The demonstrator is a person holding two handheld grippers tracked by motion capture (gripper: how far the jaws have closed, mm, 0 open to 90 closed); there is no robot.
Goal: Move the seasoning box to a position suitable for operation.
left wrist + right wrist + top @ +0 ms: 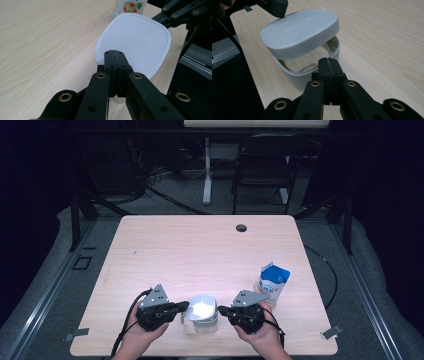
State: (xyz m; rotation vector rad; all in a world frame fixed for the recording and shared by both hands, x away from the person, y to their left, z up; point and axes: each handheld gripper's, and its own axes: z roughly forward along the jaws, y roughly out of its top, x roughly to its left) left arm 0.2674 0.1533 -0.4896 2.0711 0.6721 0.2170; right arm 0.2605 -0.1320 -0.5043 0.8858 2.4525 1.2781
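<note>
A white rounded-square container stands near the table's front edge, between my two grippers. Its lid sits tilted on the box, with the side towards my right gripper raised and the inside showing through the gap. My left gripper is shut with nothing between its jaws, and its tips are at the lid's near edge. My right gripper is shut too, with its tips just in front of the box's rim. In the high view the left gripper and right gripper flank the container.
A blue and white pouch stands upright to the right of the container, behind my right hand. A cable hole lies at the table's far edge. A chair and a desk leg stand beyond the table.
</note>
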